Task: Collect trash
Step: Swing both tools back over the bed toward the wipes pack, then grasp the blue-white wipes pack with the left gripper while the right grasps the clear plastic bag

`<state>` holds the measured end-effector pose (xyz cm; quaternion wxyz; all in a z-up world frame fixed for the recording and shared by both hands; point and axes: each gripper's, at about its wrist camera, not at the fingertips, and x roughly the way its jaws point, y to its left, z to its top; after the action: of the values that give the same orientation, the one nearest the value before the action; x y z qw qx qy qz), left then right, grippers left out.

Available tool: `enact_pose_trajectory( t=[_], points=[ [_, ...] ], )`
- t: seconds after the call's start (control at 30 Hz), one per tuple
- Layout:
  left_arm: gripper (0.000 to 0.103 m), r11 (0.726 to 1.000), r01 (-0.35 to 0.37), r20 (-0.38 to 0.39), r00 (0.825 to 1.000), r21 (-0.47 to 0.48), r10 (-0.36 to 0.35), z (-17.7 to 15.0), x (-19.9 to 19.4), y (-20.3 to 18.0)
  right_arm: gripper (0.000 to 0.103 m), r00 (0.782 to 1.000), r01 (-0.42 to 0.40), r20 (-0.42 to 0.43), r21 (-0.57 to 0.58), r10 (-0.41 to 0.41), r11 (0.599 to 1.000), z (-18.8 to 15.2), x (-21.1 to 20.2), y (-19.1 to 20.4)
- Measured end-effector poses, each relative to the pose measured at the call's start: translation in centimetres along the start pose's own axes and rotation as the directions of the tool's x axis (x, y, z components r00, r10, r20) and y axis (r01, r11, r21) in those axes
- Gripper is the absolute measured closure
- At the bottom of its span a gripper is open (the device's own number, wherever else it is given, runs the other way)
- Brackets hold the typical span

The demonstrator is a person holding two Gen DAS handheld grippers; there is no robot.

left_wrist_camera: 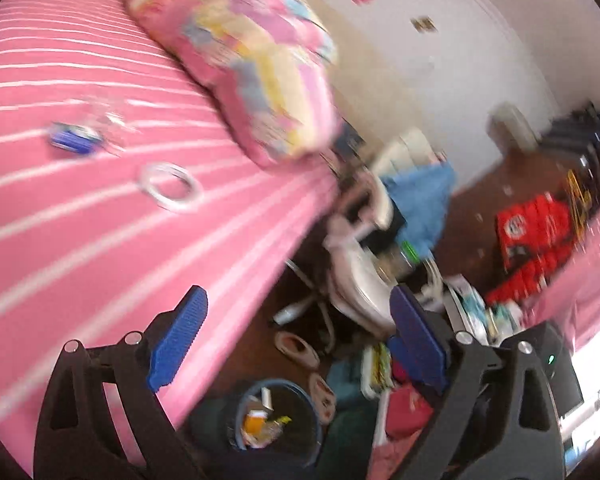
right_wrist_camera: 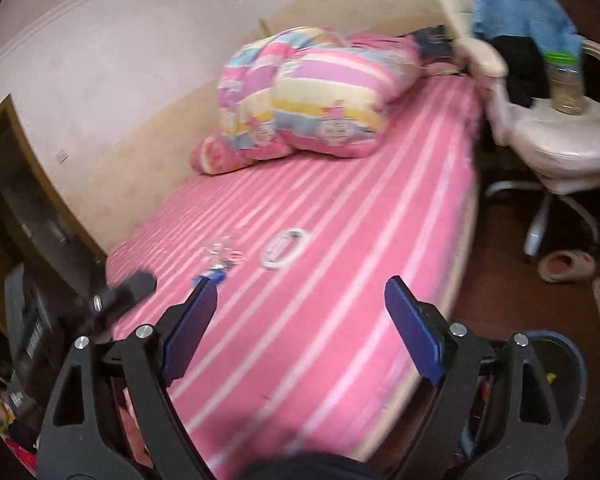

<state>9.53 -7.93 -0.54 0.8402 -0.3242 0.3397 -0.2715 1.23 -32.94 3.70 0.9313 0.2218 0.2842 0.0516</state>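
Hovering past the bed's [right_wrist_camera: 340, 280] long edge, your left gripper [left_wrist_camera: 296, 344] and right gripper [right_wrist_camera: 296, 328] hold jaws wide, empty; tape ring [right_wrist_camera: 285, 249] and wrapper [right_wrist_camera: 214, 274] lie mid-bed.

On the bed [right_wrist_camera: 320, 280] a tape ring [right_wrist_camera: 284, 249] lies just right of a crumpled wrapper [right_wrist_camera: 223, 249], with a small packet [right_wrist_camera: 212, 274] in front of the wrapper. Folded quilts [right_wrist_camera: 312, 100] sit behind them near the wall. A chair [right_wrist_camera: 560, 136] stands right of the bed, a trash bin [left_wrist_camera: 276, 420] on the floor beside the bed's edge.
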Motion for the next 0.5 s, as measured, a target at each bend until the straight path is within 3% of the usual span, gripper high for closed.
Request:
enact_pose_trajectory(
  t=[0.13, 0.27, 0.4, 0.5],
  points=[
    [0.013, 0.994, -0.081, 0.042, 0.996, -0.069, 0.084, 1.8, -1.8, 5.7, 0.018, 0.996, -0.082, -0.037, -0.001, 0.081, 0.997, 0.0, 5.2, 3.2],
    [0.013, 0.987, -0.115, 0.036, 0.992, -0.113, 0.12, 3.5, -2.0, 10.7, 0.018, 0.984, -0.148, -0.102, -0.025, 0.145, 0.989, -0.7, 10.7, 5.9],
    [0.013, 0.981, -0.13, 0.022, 0.991, -0.144, 0.135, 5.1, -0.9, 13.9, 0.018, 0.964, -0.213, -0.169, -0.018, 0.207, 0.977, -0.9, 15.9, 7.7],
    [0.013, 0.977, -0.126, 0.013, 0.991, -0.173, 0.13, 6.9, -0.2, 16.2, 0.018, 0.938, -0.273, -0.209, 0.051, 0.278, 0.961, -0.6, 19.6, 8.1]
  ],
)
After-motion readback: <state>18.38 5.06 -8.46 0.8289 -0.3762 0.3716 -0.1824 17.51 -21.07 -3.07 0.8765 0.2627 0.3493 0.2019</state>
